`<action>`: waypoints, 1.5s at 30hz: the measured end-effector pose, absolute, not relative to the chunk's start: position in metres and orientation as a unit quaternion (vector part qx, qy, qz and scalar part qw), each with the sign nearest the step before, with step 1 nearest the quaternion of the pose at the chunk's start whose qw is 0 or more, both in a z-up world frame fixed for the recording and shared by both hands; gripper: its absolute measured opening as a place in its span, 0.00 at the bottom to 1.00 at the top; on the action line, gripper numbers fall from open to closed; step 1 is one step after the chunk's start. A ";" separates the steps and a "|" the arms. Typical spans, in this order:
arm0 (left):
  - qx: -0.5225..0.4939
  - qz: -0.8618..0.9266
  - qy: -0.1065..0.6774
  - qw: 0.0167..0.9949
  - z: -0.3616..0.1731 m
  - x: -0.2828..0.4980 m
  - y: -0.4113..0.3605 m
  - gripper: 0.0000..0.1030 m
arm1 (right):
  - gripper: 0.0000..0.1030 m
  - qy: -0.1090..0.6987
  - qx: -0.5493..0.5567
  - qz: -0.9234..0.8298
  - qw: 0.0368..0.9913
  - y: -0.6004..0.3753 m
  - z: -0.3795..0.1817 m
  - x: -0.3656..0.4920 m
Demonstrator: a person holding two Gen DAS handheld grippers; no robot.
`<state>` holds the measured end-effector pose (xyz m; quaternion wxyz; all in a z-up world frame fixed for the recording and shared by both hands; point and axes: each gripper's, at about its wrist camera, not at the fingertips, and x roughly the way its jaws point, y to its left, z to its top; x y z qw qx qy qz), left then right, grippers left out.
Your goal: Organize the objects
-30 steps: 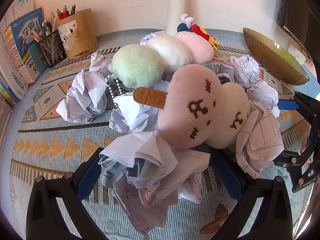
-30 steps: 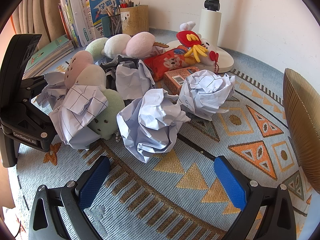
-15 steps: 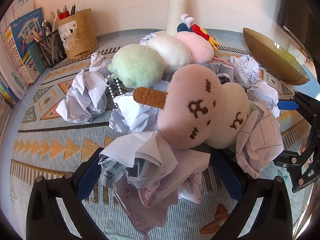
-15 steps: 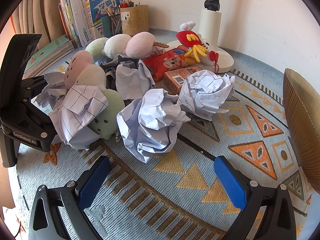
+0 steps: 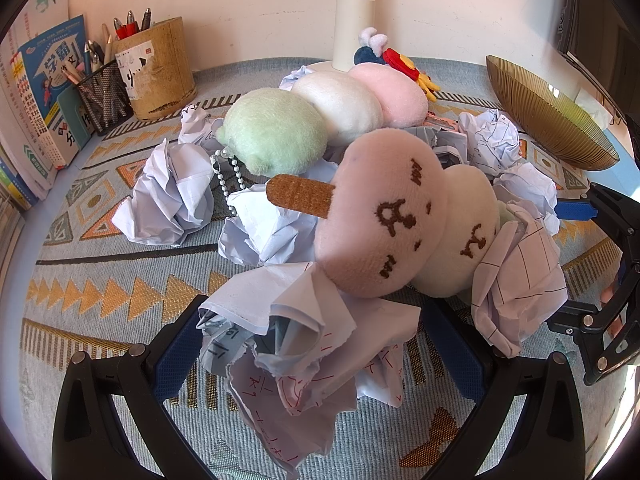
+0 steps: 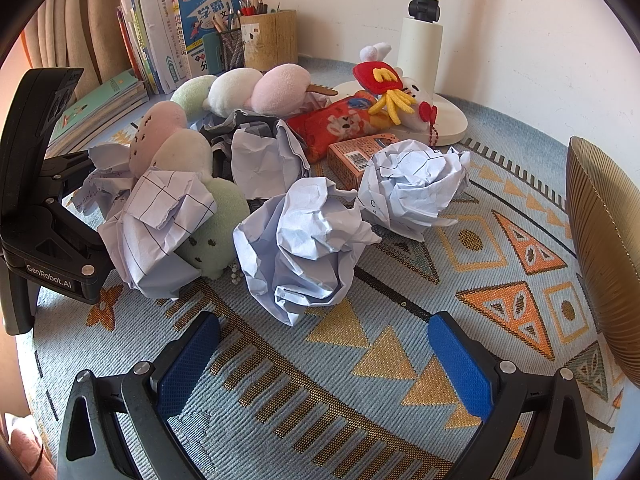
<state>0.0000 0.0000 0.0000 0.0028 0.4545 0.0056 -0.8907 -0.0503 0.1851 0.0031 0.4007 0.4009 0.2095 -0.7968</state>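
**Left gripper on paper wad, right idle**

Left wrist: left gripper [image 5: 304, 344] spread wide around a crumpled paper with red marks [image 5: 296, 344], pads beside it, can't tell if squeezing. Dango plush [image 5: 384, 220] leans on the paper. Judged step: grabbing trash.

Right wrist: right gripper [image 6: 324, 364] wide open, empty, over the patterned mat [image 6: 400, 344]; nearest paper ball [image 6: 308, 244] just ahead. Next: close, lift, likely toward gold bowl [image 6: 604, 240].

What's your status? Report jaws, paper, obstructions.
Left gripper jaws open around crumpled paper with red marks, not clamped. Right gripper open, empty, short of plain paper ball. Dango plush leans over left's paper.
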 end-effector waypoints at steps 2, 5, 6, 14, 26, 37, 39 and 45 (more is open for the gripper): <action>0.455 -0.891 0.006 0.003 0.000 0.000 0.000 1.00 | 1.00 0.209 0.401 -0.797 0.401 0.185 0.003 -0.050; 0.455 -0.891 0.006 0.003 0.000 0.000 0.000 1.00 | 1.00 0.209 0.401 -0.797 0.401 0.185 0.003 -0.050; 0.454 -0.891 0.005 0.003 0.000 0.000 0.000 1.00 | 1.00 0.209 0.401 -0.797 0.401 0.185 0.003 -0.050; 0.462 -0.886 0.018 0.019 0.004 0.023 -0.015 1.00 | 1.00 0.202 0.388 -0.800 0.411 0.188 0.010 -0.047; 0.432 -0.898 0.078 0.031 0.003 0.024 -0.023 0.93 | 0.90 0.201 0.354 -0.806 0.429 0.162 0.020 -0.049; 0.366 -0.921 0.117 0.058 0.023 0.049 -0.044 0.55 | 0.38 0.080 0.354 -0.816 0.449 0.182 0.033 -0.056; 0.361 -0.923 0.112 0.071 0.029 0.051 -0.048 0.55 | 0.38 0.060 0.354 -0.823 0.440 0.191 0.035 -0.058; 0.323 -0.941 0.086 0.057 0.075 0.045 -0.042 0.55 | 0.38 -0.002 0.336 -0.834 0.438 0.219 0.060 -0.068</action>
